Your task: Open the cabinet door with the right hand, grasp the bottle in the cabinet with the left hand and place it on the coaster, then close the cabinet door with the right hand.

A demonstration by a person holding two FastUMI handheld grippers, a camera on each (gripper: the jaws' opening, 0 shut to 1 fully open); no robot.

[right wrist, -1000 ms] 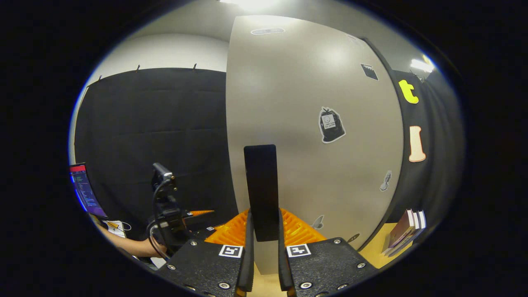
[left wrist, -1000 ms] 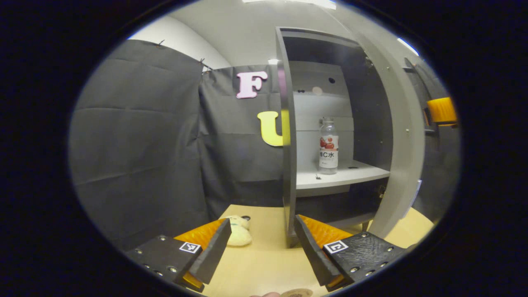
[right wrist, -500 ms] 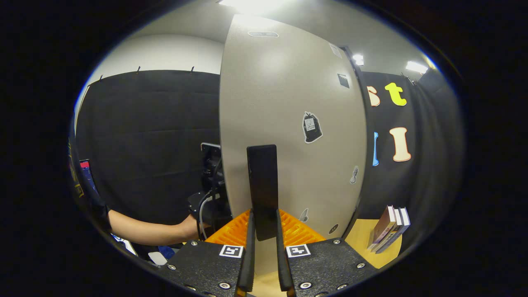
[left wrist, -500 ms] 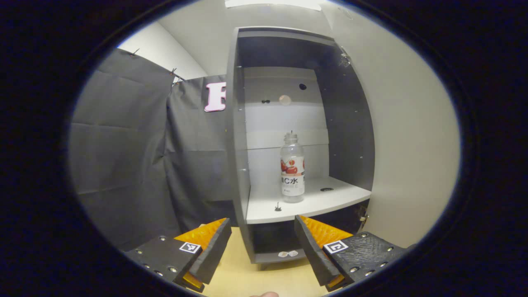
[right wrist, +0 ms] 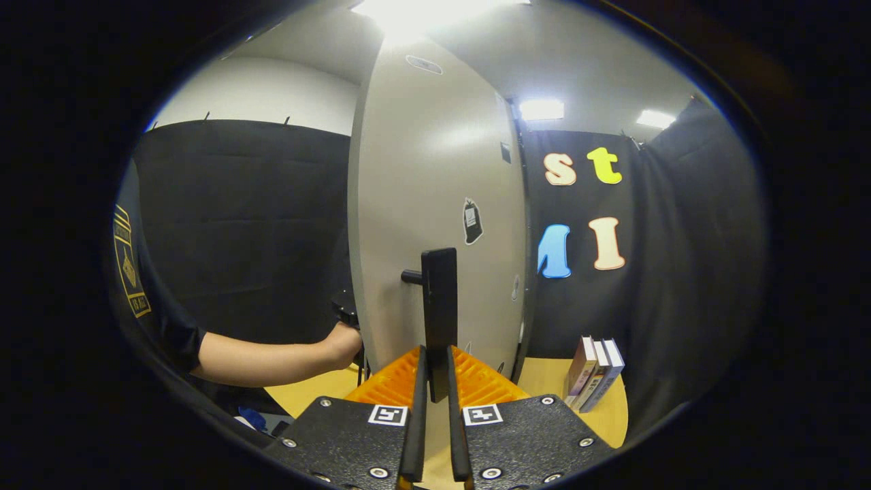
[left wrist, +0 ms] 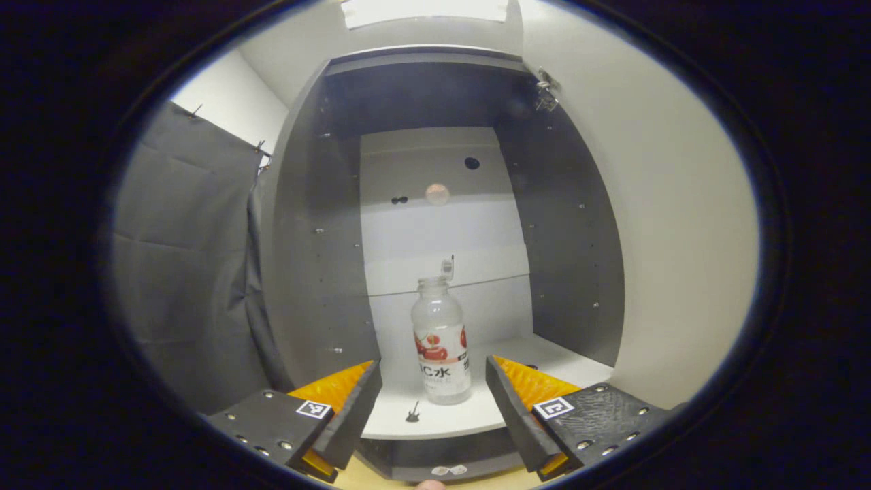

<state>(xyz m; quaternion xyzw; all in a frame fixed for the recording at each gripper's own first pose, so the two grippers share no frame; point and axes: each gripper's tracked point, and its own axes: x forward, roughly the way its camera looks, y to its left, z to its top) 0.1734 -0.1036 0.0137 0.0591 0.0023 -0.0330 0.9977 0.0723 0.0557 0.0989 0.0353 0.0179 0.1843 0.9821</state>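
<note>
Left gripper (left wrist: 432, 401), jaws wide, faces the upright drink bottle (left wrist: 441, 354) dead ahead between my fingers; right gripper (right wrist: 433, 388) clamps the door handle (right wrist: 439, 306).

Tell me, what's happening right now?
Right gripper shut on door handle, door open. Left gripper open, facing bottle upright on shelf. Nothing between them.
</note>
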